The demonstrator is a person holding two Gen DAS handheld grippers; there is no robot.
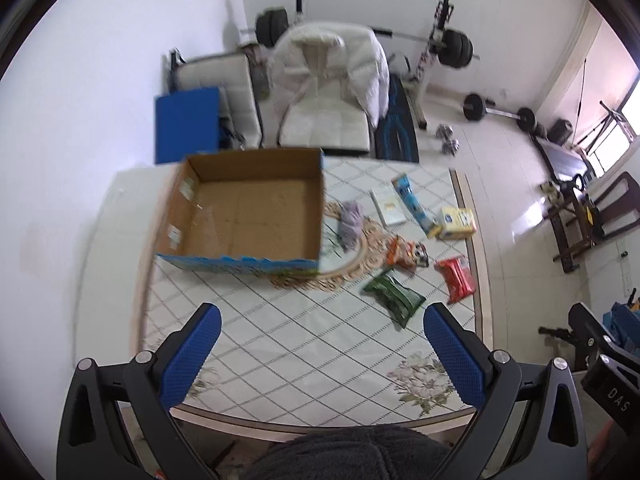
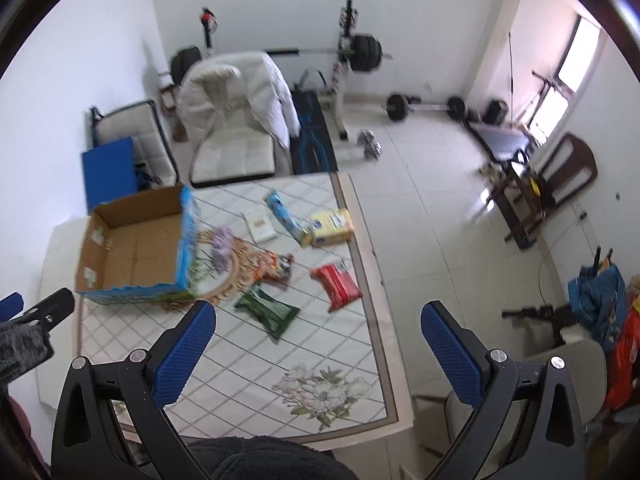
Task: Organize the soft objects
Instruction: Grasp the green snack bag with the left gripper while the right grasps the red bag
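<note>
both grippers are held high above the table (image 1: 280,344), jaws spread wide and holding nothing. the left gripper (image 1: 320,356) shows two blue pads (image 1: 188,356) with a fine dimpled texture on black angular frames; the right gripper (image 2: 316,354) is of the same build and hangs over the table's near right edge.

the table is rectangular with a pale border, covered in a glossy sheet printed with a diamond grid, a round ornamental medallion (image 1: 352,268) at centre and a flower motif near the front.

an open cardboard box (image 1: 248,208) sits on the left part of the table: plain brown corrugated interior, blue printed outer walls, nothing inside.

the soft items lie loose to the right of the box, all outside it:
- a crumpled lavender cloth (image 1: 350,222), just beside the box's right wall
- a flat white packet (image 1: 388,206)
- a long light-blue pack (image 1: 412,202), lying diagonally
- a yellow blocky pack (image 1: 458,224), touching the blue pack's near end
- an orange crinkled snack bag (image 1: 406,254)
- a red shiny pouch (image 1: 456,276), near the right edge
- a dark green pillow-shaped pouch (image 1: 394,296), nearest the grippers

(motion blur softens the printing; labels are unreadable.)

behind the table stands a white padded chair (image 1: 328,92) draped with a quilted white jacket.
</note>
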